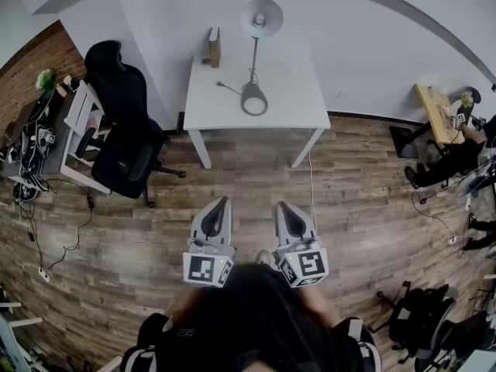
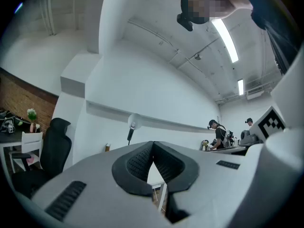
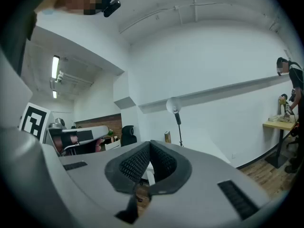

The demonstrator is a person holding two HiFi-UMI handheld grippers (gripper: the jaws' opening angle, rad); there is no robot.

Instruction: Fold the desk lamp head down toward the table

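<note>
A grey desk lamp (image 1: 255, 53) stands upright on the white table (image 1: 225, 103) far ahead, its round head (image 1: 261, 16) raised above the base (image 1: 253, 99). The lamp head also shows small in the left gripper view (image 2: 132, 124) and the right gripper view (image 3: 173, 105). My left gripper (image 1: 223, 201) and right gripper (image 1: 280, 206) hang side by side over the wooden floor, well short of the table. Both are shut with nothing between their pads (image 2: 153, 152) (image 3: 149, 151).
A small box (image 1: 214, 46) stands at the table's back left. A black office chair (image 1: 124, 126) and a cluttered side desk (image 1: 46, 134) lie to the left. More chairs (image 1: 422, 320) stand at the lower right, and a person sits by a yellow desk (image 1: 435, 111).
</note>
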